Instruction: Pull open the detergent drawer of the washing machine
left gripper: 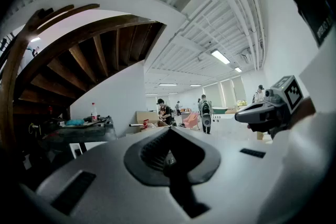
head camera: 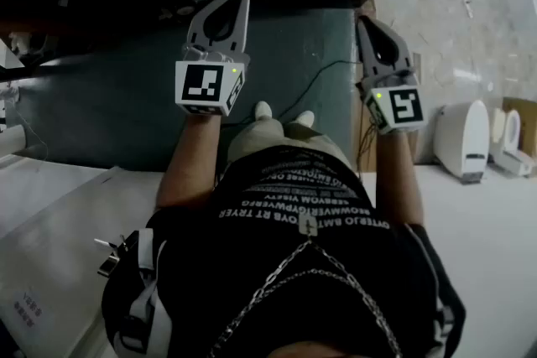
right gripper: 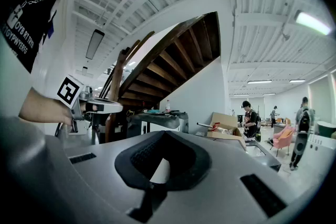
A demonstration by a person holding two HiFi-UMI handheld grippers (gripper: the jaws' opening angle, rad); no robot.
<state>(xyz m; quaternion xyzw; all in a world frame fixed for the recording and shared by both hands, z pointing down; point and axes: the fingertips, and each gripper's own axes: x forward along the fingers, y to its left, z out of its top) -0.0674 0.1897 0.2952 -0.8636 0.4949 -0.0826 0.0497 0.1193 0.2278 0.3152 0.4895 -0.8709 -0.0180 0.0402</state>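
Pre-approach: left hand-held gripper (head camera: 233, 6) at 11 o'clock and right hand-held gripper (head camera: 367, 25) at 1 o'clock both closed, empty, held level; detergent drawer not in any view, so next, I'd guess: find the washing machine, open jaws, grab the drawer front.

left hand-held gripper (left gripper: 169, 159): jaws together, empty | right hand-held gripper (left gripper: 239, 117): at right | wooden staircase (left gripper: 89, 55): left

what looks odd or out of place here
Nothing spilled or damaged shows. Only oddity: the left gripper and right gripper are both shut on nothing, held level toward a wooden staircase, with no appliance right before them.
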